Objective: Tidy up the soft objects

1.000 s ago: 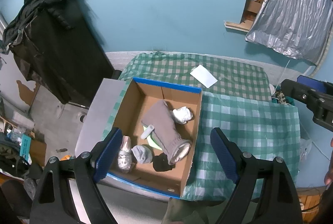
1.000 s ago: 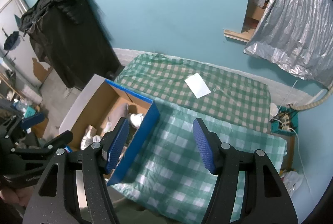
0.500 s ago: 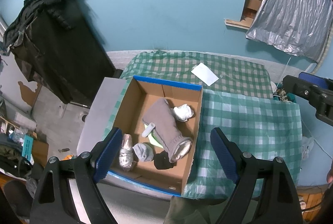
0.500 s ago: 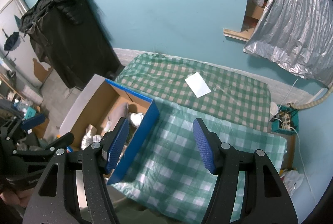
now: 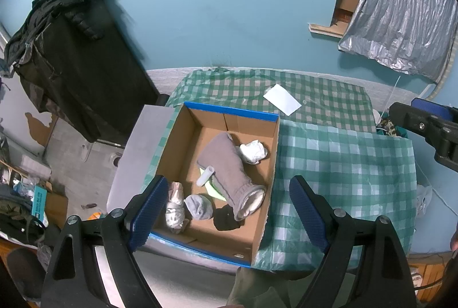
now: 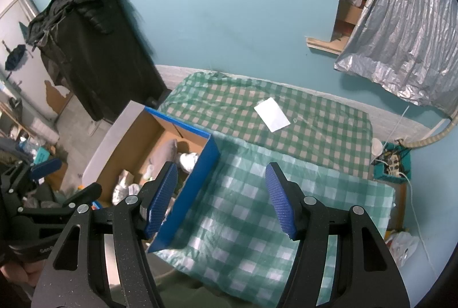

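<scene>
A cardboard box [image 5: 183, 136] with blue edges sits at the left of a green checked table. In it lie a long grey-brown sock [image 5: 226, 164], a white bundle [image 5: 252, 151], a grey ball [image 5: 197, 206], a patterned roll [image 5: 175, 203], a black piece [image 5: 226, 219] and a small white tube [image 5: 205, 175]. My left gripper [image 5: 226, 207] is open and empty, high above the box. My right gripper [image 6: 220, 193] is open and empty, above the table right of the box [image 6: 197, 182].
A white paper [image 5: 282, 103] lies on the far part of the tablecloth [image 5: 343, 164]. A black cabinet draped with dark clothes [image 5: 71, 58] stands at the left. Silver foil [image 5: 400, 15] hangs at the right. Cables and a power strip [image 6: 392, 162] lie right of the table.
The left gripper has drifted slightly, so the box sits a little lower-left in its view. The right gripper has barely moved. Both stay open.
</scene>
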Demonstrator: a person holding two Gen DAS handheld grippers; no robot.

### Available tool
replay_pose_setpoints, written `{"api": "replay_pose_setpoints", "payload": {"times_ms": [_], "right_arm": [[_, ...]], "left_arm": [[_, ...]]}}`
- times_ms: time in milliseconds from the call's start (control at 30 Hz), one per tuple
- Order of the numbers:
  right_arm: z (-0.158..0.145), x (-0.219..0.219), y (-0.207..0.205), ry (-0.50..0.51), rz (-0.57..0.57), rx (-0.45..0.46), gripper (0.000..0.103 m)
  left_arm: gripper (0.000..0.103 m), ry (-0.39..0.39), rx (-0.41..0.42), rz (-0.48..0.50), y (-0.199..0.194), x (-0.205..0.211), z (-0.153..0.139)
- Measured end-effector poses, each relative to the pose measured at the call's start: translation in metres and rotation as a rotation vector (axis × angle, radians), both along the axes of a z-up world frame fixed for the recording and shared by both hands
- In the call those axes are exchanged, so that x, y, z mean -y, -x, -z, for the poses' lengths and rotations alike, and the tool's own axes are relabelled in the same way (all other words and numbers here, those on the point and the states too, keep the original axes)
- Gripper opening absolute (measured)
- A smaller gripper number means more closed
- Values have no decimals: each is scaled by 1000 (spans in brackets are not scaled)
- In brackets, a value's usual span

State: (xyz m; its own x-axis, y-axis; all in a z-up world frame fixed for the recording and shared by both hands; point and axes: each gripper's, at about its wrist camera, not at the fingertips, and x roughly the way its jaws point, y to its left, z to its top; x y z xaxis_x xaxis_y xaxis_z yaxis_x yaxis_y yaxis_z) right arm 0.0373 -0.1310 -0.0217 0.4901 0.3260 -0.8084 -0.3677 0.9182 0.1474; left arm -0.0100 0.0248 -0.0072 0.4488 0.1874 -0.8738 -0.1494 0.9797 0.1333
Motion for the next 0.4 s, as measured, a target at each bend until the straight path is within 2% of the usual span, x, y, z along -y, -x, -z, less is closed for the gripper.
{"api": "replay_pose_setpoints", "payload": {"times_ms": [400], "right_arm": [[1, -2, 4, -3, 1, 0, 63]], "left_arm": [[88, -1, 1, -3, 2, -3, -1]]}}
